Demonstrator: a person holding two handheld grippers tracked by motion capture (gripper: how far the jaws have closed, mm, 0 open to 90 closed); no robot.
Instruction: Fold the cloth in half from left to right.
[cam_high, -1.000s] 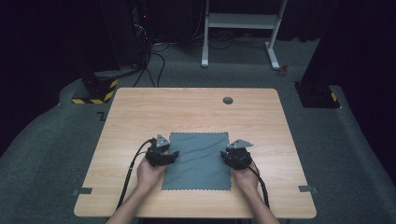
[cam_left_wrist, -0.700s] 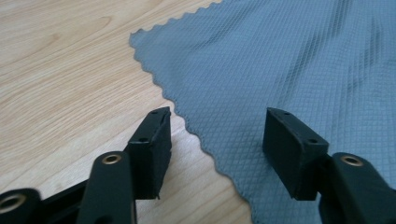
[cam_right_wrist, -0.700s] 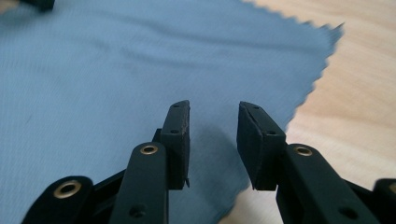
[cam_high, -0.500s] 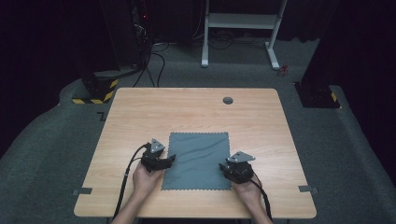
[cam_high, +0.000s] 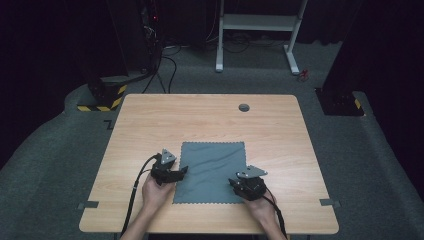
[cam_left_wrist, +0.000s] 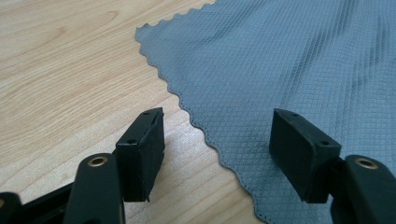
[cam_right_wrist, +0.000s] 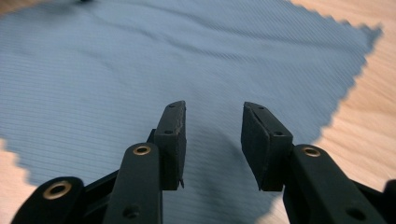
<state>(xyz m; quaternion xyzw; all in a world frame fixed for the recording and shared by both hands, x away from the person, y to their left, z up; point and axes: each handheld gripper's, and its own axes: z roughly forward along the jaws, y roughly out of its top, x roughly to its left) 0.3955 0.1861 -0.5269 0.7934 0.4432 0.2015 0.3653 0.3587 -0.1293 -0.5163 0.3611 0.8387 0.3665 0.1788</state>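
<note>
Flanking the cloth, both hands' fingers parted

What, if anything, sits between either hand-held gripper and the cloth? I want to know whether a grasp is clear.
Nothing visible does. The left hand-held gripper is open astride the cloth's zigzag edge; the right hand-held gripper is open just above its near right part. Only bare table surrounds it.

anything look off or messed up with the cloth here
Nothing stands out. The grey cloth lies spread flat on the wooden table, squared to its edges, with only faint ripples. Its zigzag edge looks intact. The left gripper and right gripper are open, holding nothing.
</note>
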